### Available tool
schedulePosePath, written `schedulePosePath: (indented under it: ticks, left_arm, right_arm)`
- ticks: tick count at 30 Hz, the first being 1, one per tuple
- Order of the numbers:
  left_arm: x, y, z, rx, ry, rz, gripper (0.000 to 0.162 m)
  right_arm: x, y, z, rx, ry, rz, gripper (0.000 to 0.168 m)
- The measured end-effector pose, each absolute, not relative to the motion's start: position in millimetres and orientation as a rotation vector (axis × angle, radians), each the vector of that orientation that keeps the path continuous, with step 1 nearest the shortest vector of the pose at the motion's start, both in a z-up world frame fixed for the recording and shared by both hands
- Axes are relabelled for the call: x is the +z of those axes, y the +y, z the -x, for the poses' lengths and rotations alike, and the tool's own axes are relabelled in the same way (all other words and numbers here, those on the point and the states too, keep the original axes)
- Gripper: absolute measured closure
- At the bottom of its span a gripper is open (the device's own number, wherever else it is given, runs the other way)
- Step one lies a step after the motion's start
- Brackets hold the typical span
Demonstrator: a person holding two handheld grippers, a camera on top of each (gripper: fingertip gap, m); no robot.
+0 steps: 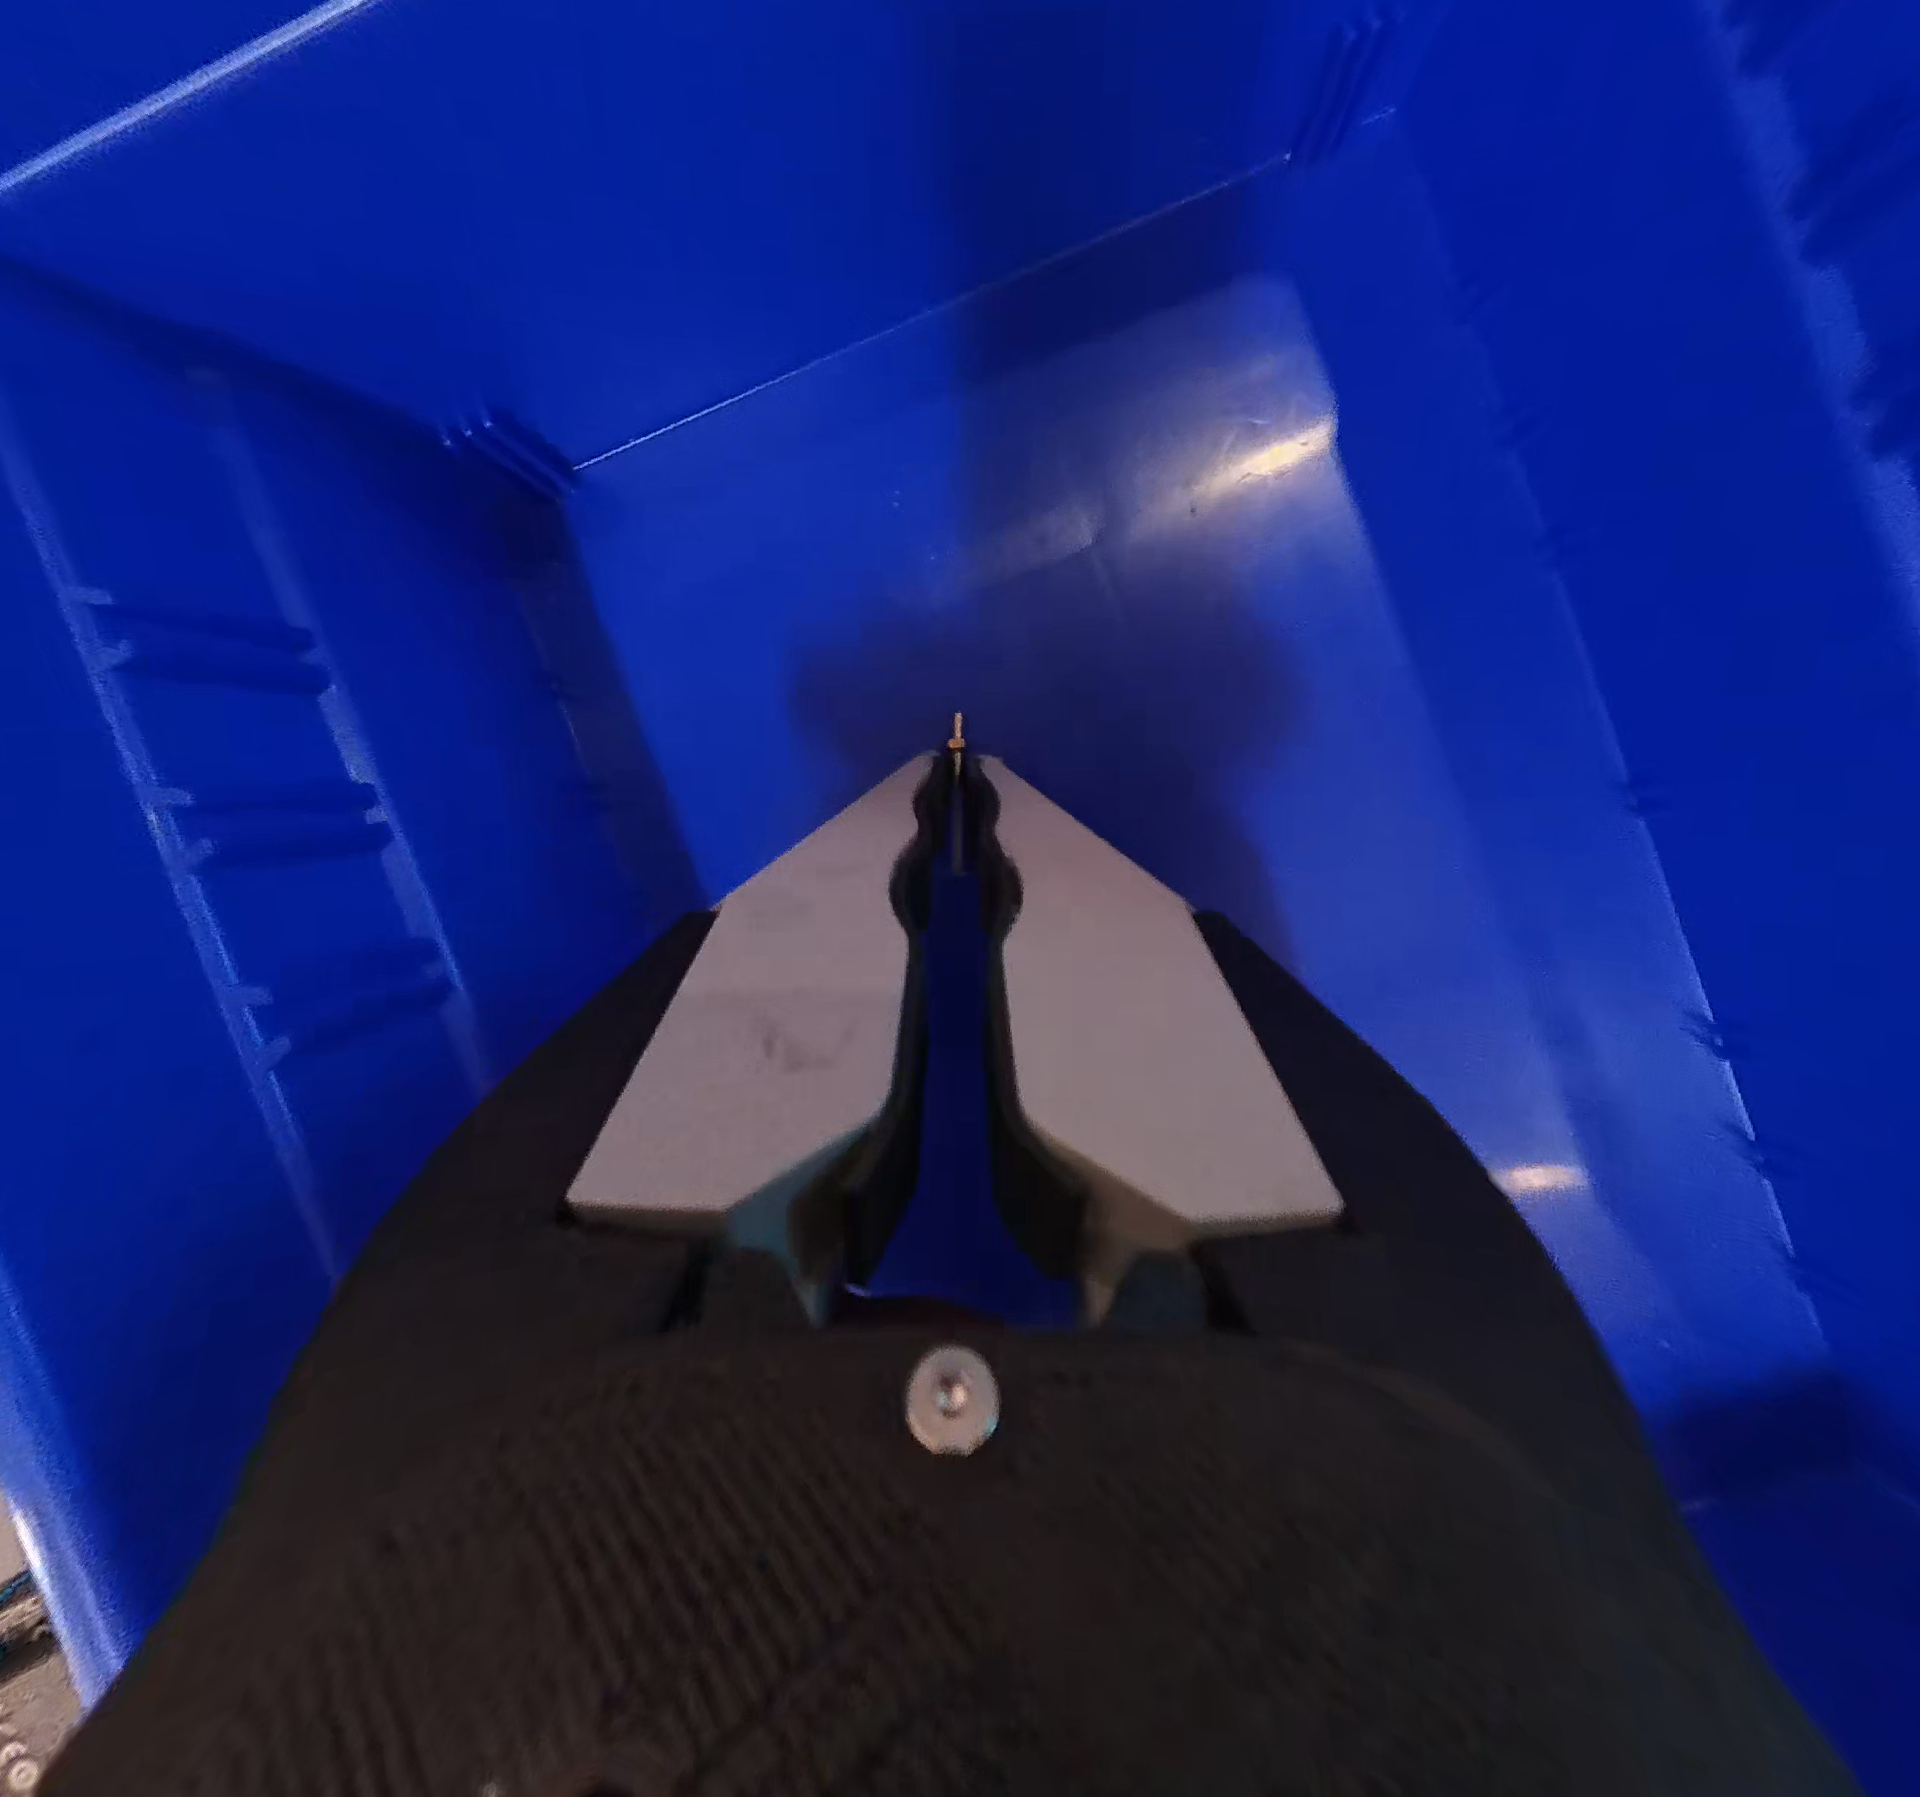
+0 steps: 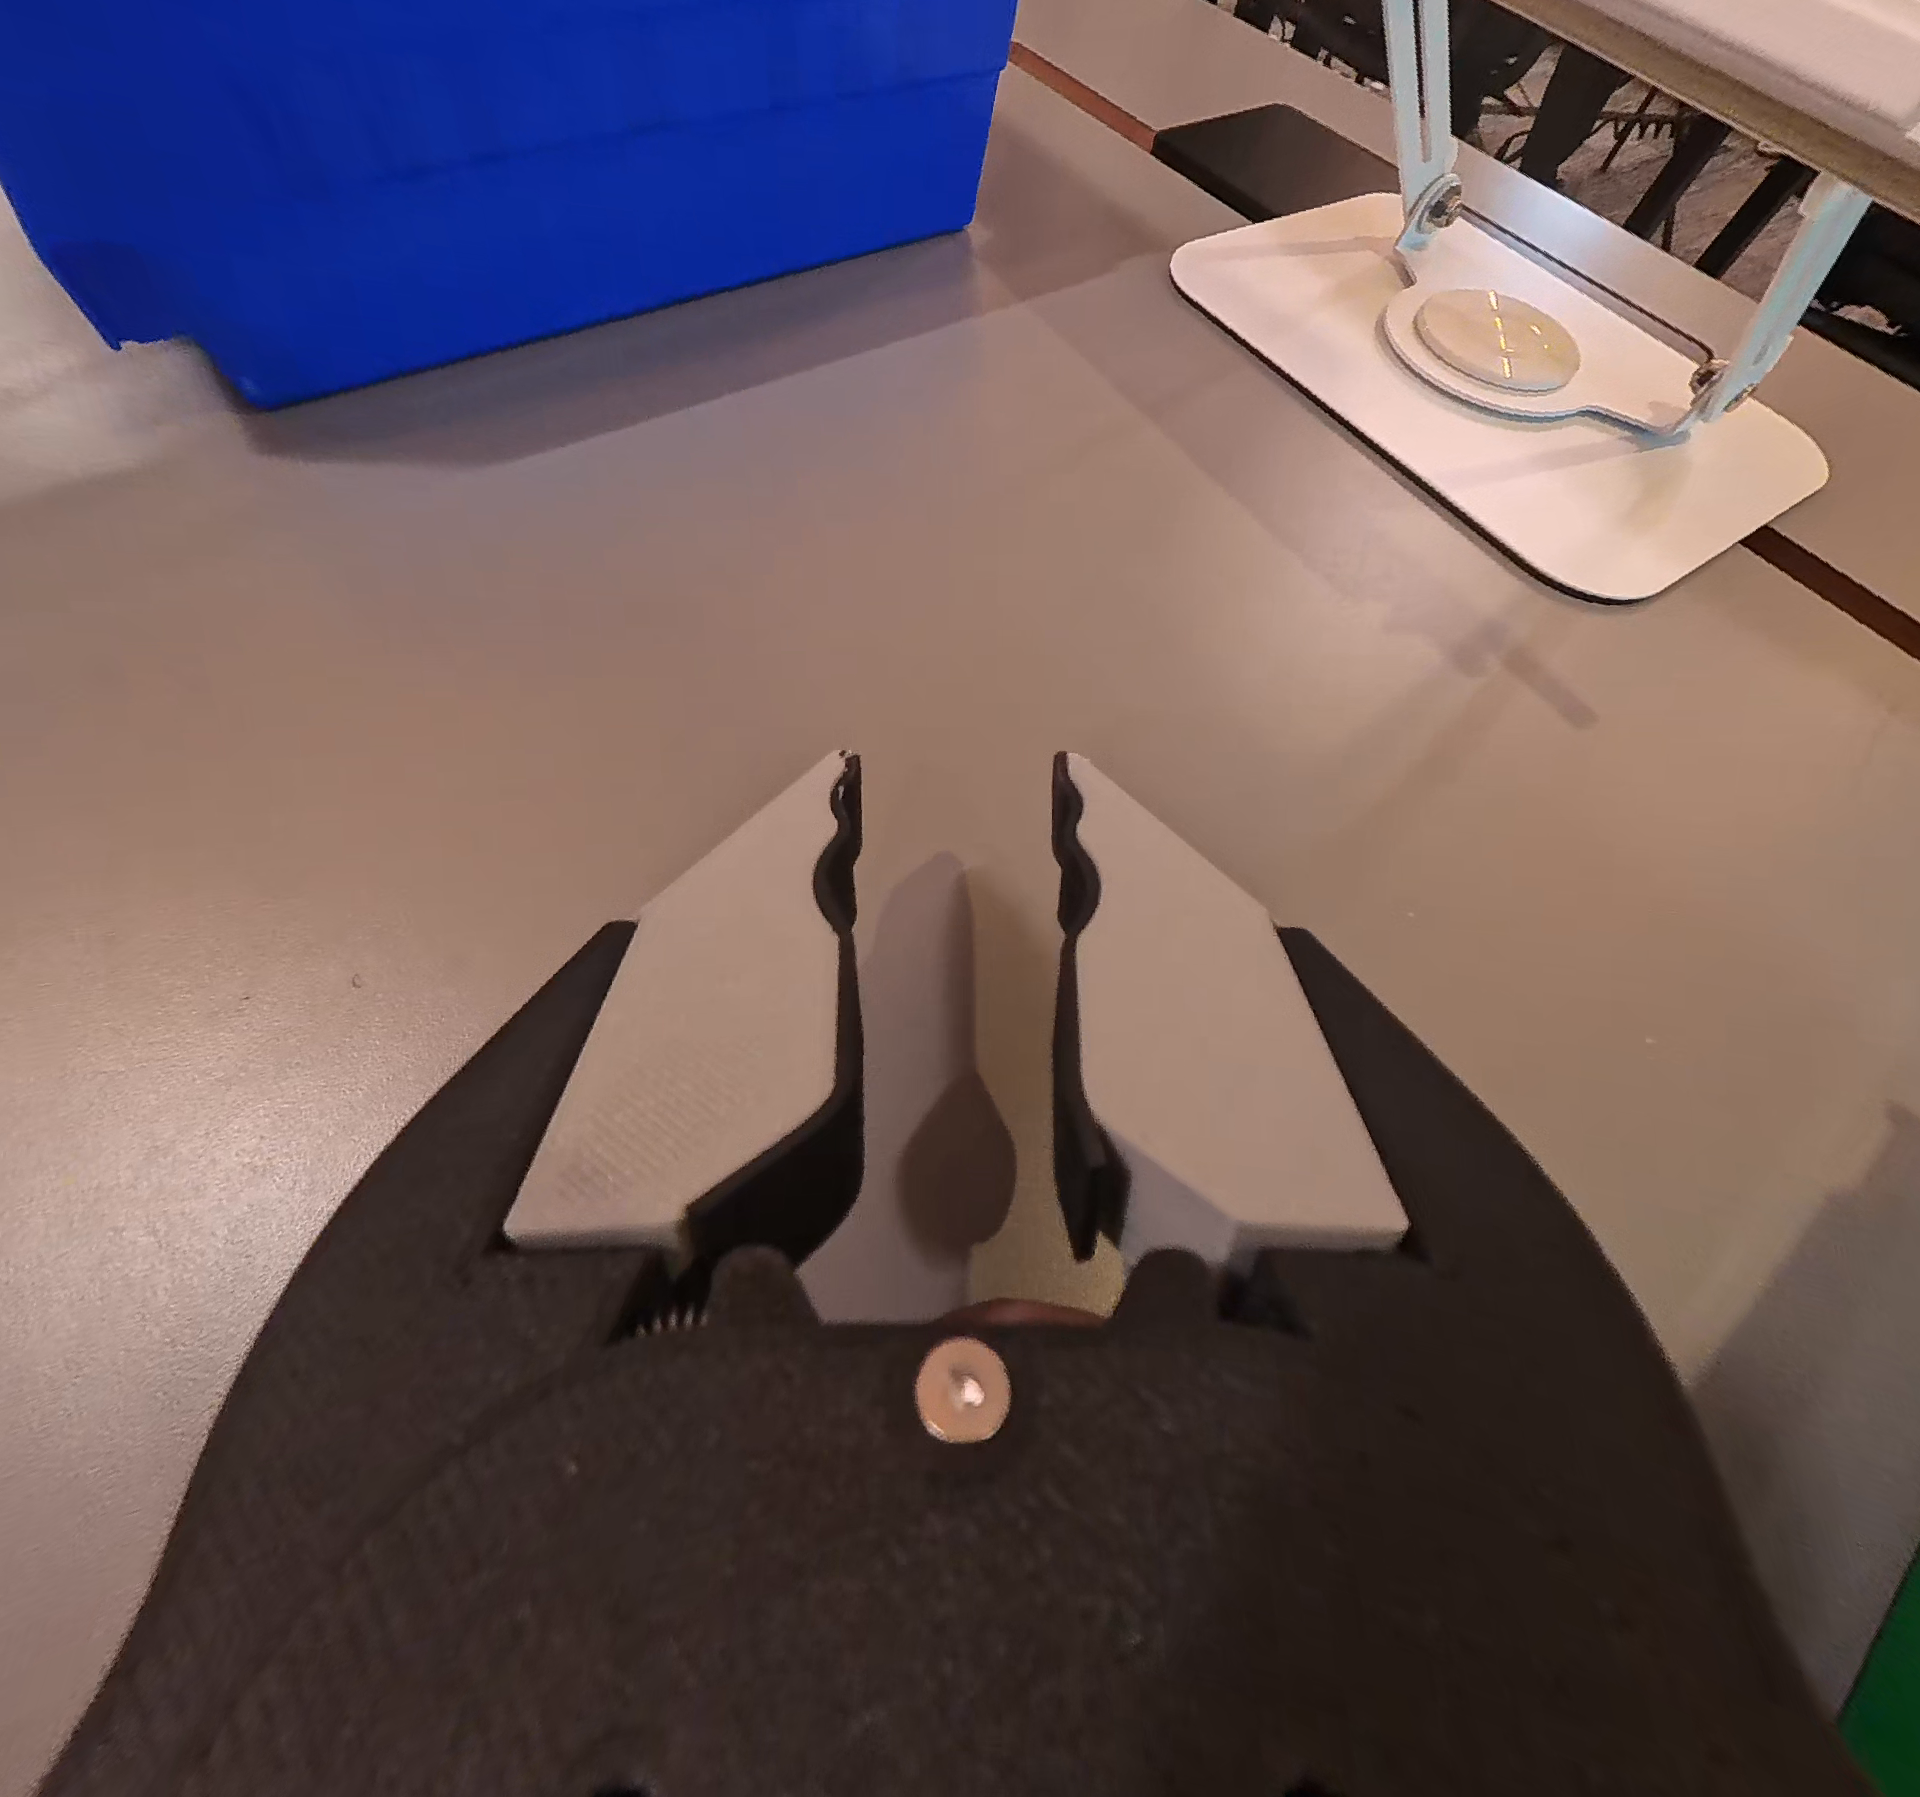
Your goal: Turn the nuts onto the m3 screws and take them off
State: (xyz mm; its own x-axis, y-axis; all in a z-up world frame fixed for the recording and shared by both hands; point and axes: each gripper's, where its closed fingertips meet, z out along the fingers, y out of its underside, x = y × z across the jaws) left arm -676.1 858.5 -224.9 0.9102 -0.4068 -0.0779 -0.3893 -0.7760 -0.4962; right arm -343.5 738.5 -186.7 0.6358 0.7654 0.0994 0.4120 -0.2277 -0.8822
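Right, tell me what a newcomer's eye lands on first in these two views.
The blue bin fills the left wrist view, where the left gripper is shut on a thin screw poking past its tips. In the right wrist view the right gripper hangs open and empty over the grey table, a white stand at upper right.

Left gripper [image 1: 956,773] pinching screw [image 1: 956,791], inside blue bin [image 1: 935,189]

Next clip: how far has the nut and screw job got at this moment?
Early stage. Done: the left tongs, inside the blue bin, are shut on a thin screw poking past their tips; whether a nut sits on it is too small to tell. In hand: only that screw. Left: the right tongs hang open and empty over the grey table, so the turning on and off remains.
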Motion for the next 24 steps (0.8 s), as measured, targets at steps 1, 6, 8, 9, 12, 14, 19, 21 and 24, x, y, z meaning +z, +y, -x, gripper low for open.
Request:
schedulePosePath:
  ticks: [1, 6, 8, 9, 12, 14, 19, 21, 24]
  left_arm:
    - [-225, 858, 677, -0.033, 0.584, 2.552, 0.161]
    - [-198, 861, 672, 0.022, 0.608, 2.425, 0.161]
    - [-166, 862, 659, -0.030, 0.586, 2.301, 0.161]
    - [-145, 861, 647, -0.080, 0.582, 2.224, 0.161]
    - [-74, 837, 586, -0.333, 0.601, 1.957, 0.161]
    - [-34, 805, 533, -0.542, 0.643, 1.772, 0.162]
    - [-12, 726, 416, -1.021, 0.730, 1.491, 0.162]
    - [-22, 708, 385, -1.157, 0.739, 1.445, 0.162]
    - [-38, 699, 360, -1.309, 0.699, 1.417, 0.162]
  right_arm:
    - [-186, 739, 343, 0.441, -0.939, 1.853, 0.135]
    - [-184, 739, 342, 0.460, -0.920, 1.852, 0.135]
    - [-183, 739, 342, 0.475, -0.910, 1.852, 0.135]
    - [-182, 738, 342, 0.485, -0.904, 1.850, 0.135]
    - [-174, 736, 344, 0.537, -0.890, 1.826, 0.135]
    - [-163, 729, 350, 0.619, -0.890, 1.777, 0.135]
    - [-120, 698, 366, 0.898, -0.914, 1.582, 0.135]
    - [-105, 689, 365, 0.957, -0.915, 1.515, 0.134]
    - [-84, 680, 359, 1.003, -0.900, 1.428, 0.134]
